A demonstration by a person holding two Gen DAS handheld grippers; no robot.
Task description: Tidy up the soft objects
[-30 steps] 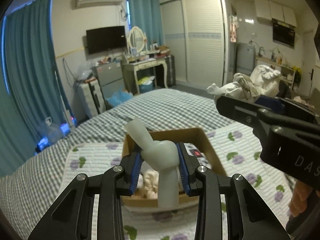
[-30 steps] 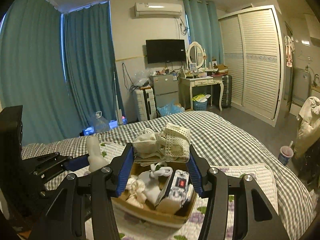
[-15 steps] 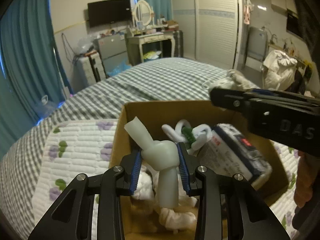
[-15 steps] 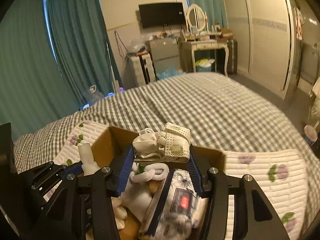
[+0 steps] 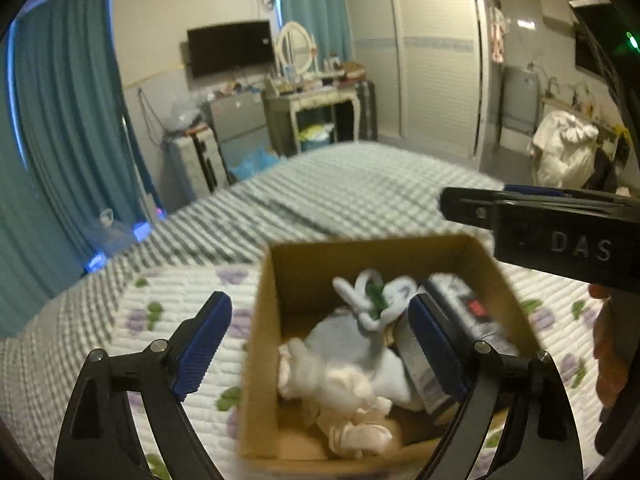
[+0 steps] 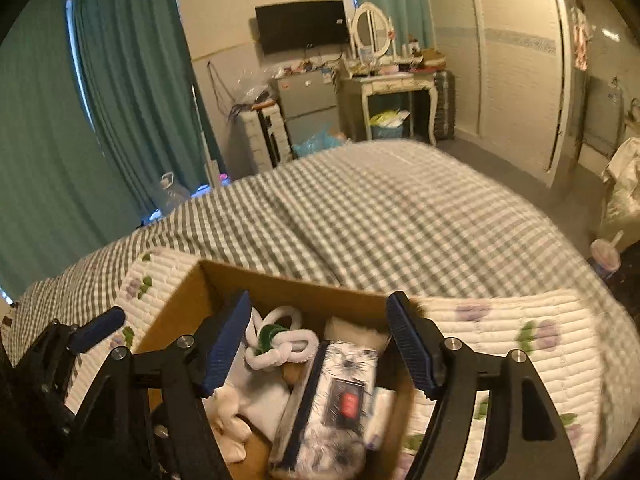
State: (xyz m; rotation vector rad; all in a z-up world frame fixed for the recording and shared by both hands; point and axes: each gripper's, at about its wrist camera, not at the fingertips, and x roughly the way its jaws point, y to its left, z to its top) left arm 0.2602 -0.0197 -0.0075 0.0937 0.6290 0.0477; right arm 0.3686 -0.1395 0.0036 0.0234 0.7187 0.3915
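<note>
Both claws are over the cardboard box (image 5: 276, 288) right now, and both are spread wide with nothing between their blue pads.

In the left wrist view, the left claw (image 5: 320, 344) fills the lower half of the frame, its jaws splayed apart: one pad over the quilted floral mat (image 5: 176, 304) at lower left, the other over the box's contents at lower right. The box sits lower centre on that mat, on the checked bed (image 5: 352, 192). Inside it, a heap of pale soft things: a white knotted rope toy (image 5: 372, 300) with a green bit in its middle lies toward the back, a pale grey-blue soft piece (image 5: 352, 348) is just in front of it, and crumpled cream cloth (image 5: 348, 412) lies nearest the camera. A patterned tissue pack (image 5: 472, 312) with a red label leans along the right side of the box. The picture is blurred, so finer detail is lost. The right claw (image 5: 532, 228) crosses in from the right edge, seen side-on, above the box's far right corner.

In the right wrist view, the right claw (image 6: 318, 344) sits low in the frame, jaws wide, empty, straddling the box (image 6: 176, 312). Between its fingers: the rope toy (image 6: 280, 340) at centre, the tissue pack (image 6: 340, 396) below it and to the right, a whitish bundle (image 6: 356, 330) against the far wall. The left claw (image 6: 84, 332) pokes in at lower left, by the box's left edge.
</note>
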